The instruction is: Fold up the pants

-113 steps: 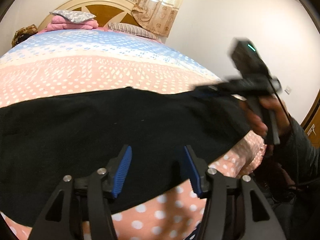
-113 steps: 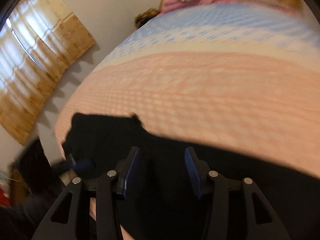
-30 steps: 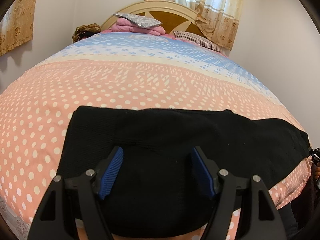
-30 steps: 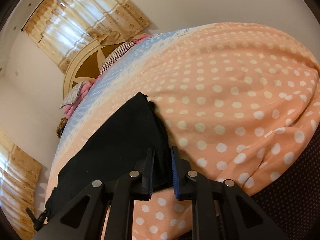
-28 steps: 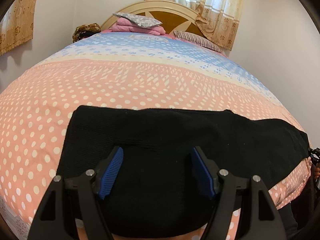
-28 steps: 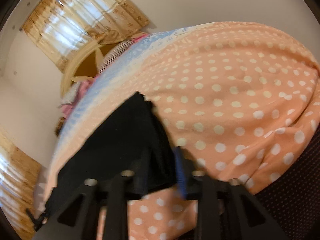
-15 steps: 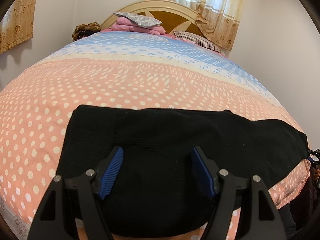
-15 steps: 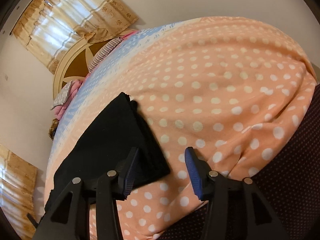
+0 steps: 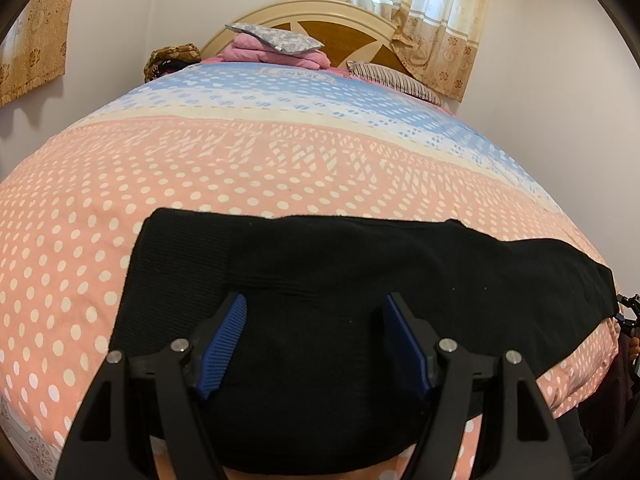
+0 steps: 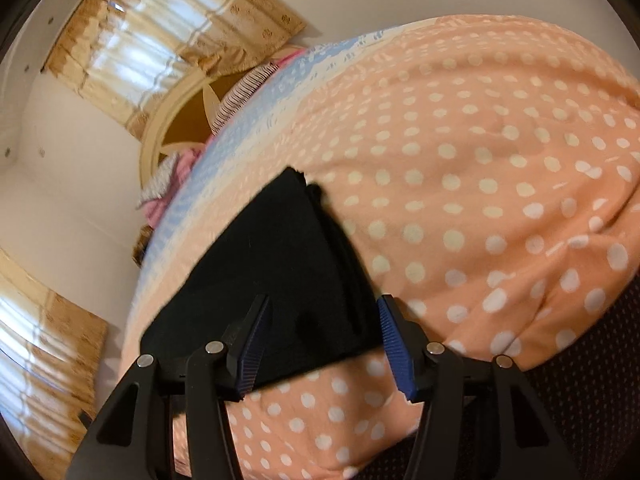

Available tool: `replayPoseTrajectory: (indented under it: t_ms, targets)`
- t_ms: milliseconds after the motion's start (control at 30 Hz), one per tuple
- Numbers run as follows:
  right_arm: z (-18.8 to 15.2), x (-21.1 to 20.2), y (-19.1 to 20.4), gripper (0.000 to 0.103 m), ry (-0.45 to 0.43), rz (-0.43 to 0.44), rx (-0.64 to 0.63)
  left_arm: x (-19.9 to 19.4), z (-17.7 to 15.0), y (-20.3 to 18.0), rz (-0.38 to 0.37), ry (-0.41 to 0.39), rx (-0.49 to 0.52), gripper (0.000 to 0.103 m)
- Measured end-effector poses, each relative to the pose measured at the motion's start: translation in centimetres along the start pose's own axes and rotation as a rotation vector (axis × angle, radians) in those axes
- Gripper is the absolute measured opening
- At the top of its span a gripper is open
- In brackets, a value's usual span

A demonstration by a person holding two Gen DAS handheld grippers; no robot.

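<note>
I held my left gripper (image 9: 314, 342) low over the near edge of the bed (image 9: 280, 160), its blue-padded fingers (image 9: 224, 346) spread wide and gripping nothing. The black pants (image 9: 360, 276) lay flat on the pink dotted bedspread, close to the near edge, and their long axis ran across my view from left to right, roughly along that edge. At the left the cloth ended in a squared ribbed band; toward the right it narrowed and reached the far right edge of the bed, where it tapered off. My left fingers framed the wide middle part of the cloth from above; whether they touched it I could not tell. My right gripper (image 10: 322, 340) was at the other end, also released, jaws apart with the narrow end of the pants (image 10: 280, 264) lying between and just ahead of them, layered edges showing on its right side. From there the cloth stretched away toward the left, along the edge of the bed (image 10: 480, 160). At the head of the bed stood a curved wooden headboard (image 9: 328, 28) with folded pink bedding (image 9: 276, 50) before it.
</note>
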State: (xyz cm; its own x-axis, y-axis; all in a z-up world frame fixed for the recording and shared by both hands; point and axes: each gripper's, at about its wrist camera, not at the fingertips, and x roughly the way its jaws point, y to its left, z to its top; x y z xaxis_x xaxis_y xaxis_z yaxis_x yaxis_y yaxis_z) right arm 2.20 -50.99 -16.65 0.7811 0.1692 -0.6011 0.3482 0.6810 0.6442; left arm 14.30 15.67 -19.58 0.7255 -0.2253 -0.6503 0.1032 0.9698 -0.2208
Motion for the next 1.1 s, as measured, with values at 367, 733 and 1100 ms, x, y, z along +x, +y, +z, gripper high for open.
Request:
replayPoseTrajectory:
  t_ms: [367,733,1100]
  targets:
    - [-0.5,-0.8,2.9,0.014,-0.073,0.082,-0.068,-0.5,0.3,0.2,0.018,-0.015,-0.003,0.075]
    - [-3.1,-2.3,15.1,0.013,-0.150,0.121,-0.377,-0.2,0.5,0.4,0.005,0.000,-0.009,0.076]
    - [-8.6,3.8,27.7,0.013,-0.032,0.089,-0.709,-0.2,0.4,0.4,-0.008,0.001,-0.014,0.076]
